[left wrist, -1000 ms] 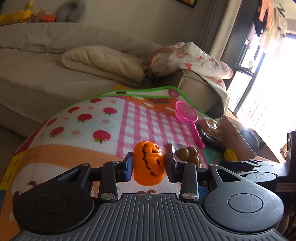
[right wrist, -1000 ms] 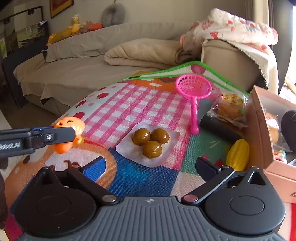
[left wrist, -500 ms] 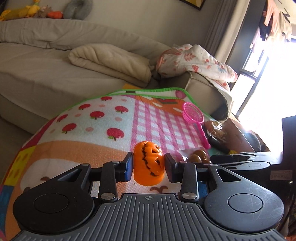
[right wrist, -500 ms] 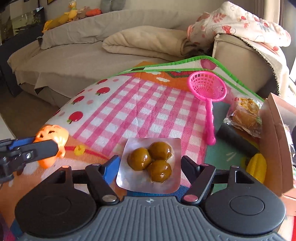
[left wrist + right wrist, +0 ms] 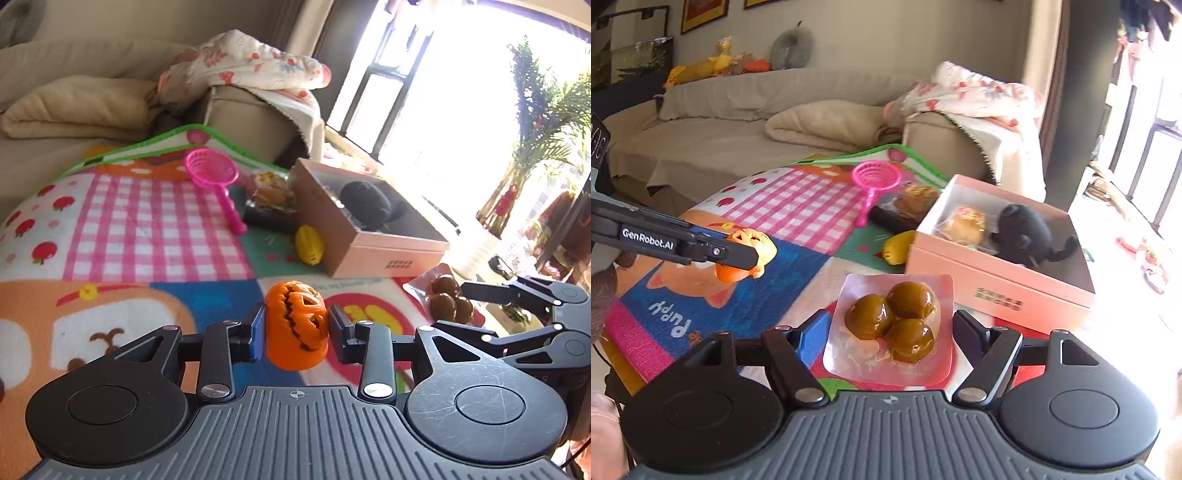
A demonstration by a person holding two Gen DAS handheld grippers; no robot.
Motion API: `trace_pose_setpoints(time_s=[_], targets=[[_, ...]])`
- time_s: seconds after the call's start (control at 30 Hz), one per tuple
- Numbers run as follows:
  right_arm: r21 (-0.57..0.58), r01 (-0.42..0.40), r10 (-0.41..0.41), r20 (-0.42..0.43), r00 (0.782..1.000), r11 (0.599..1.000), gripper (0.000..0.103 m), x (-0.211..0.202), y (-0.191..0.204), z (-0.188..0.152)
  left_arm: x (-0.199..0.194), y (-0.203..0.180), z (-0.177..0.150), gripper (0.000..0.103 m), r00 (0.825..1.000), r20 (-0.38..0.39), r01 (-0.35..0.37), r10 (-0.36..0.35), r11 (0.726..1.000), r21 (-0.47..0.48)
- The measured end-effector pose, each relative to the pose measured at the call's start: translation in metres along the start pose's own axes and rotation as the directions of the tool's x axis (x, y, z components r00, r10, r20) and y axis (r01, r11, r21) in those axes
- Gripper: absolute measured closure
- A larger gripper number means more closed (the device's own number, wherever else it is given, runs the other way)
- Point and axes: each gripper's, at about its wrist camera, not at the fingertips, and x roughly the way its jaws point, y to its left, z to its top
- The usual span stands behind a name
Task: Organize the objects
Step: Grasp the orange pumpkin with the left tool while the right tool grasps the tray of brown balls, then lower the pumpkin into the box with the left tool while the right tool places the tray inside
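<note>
My left gripper [image 5: 295, 332] is shut on an orange toy pumpkin [image 5: 297, 325] and holds it above the play mat; it also shows in the right wrist view [image 5: 746, 254]. My right gripper [image 5: 886, 328] is shut on a clear pack of three brown balls [image 5: 892, 321], lifted off the mat; the pack shows in the left wrist view [image 5: 443, 299]. A pink open box [image 5: 997, 291] stands ahead to the right, with a black plush [image 5: 1023, 229] and a wrapped bun [image 5: 964, 225] inside.
On the mat [image 5: 147, 229] lie a pink toy net [image 5: 218, 177], a yellow toy corn [image 5: 309, 244], a black tube [image 5: 890, 221] and a wrapped pastry [image 5: 273, 192]. A beige sofa [image 5: 738, 122] with blankets stands behind. A bright window is on the right.
Both grippers have swung right towards the pink box. The right gripper has closed on the pack of brown balls and lifted it. The left still holds the pumpkin.
</note>
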Motion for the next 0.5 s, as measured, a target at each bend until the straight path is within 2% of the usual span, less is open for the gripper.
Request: trace_pose_setpoints(time_s=[0.1,0.23,0.5], targets=[[0.053,0.031,-0.034,0.050,0.998,0.998,0.030,-0.017,-0.022,-0.005,0.010,-0.033,0.030,0.063,0.998,0.047,0.032,-0.035,0.997,0.071],[0.103,0.061,-0.071,0.095,0.993,0.993,0.030,-0.027,-0.044,-0.010,0.032,-0.072,0.074,0.063,0.991,0.121,0.034,-0.052,0.988,0.150],[0.171,0.082,-0.105,0.128,0.986,0.982,0.029,-0.035,-0.073,-0.023,0.076,-0.115,0.140,0.063,0.978,0.195,0.041,-0.069,0.988,0.147]])
